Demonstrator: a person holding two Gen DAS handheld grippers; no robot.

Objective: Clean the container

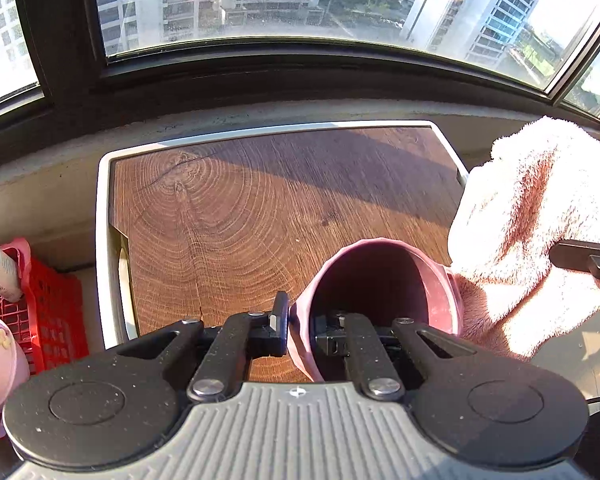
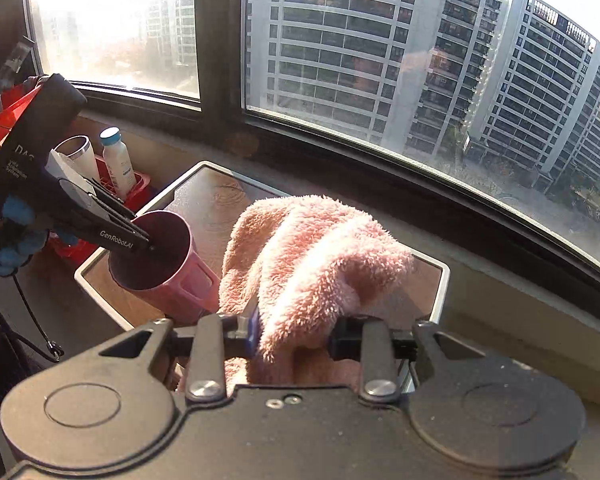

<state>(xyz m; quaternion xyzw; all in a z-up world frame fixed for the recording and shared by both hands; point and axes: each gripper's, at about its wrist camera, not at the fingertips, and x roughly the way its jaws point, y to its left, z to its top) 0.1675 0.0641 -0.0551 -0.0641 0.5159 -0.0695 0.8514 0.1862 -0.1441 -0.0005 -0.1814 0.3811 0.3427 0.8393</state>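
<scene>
Pink cup [image 1: 380,280] hangs tilted over the bench [image 1: 260,208], its rim pinched in my left tongs [image 1: 300,330]; my right tongs [image 2: 292,340] clench the fluffy towel [image 2: 312,248] beside it.

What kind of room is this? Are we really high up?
Probably a flat high in a tower block, by a bay window. Other tall buildings show outside, seen from above. A small wood-topped table stands against the sill, with a red basket of bottles beside it.

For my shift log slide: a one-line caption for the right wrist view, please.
Right gripper clamps a fluffy pink cloth beside the pink cup, which the left gripper holds by its rim.
</scene>
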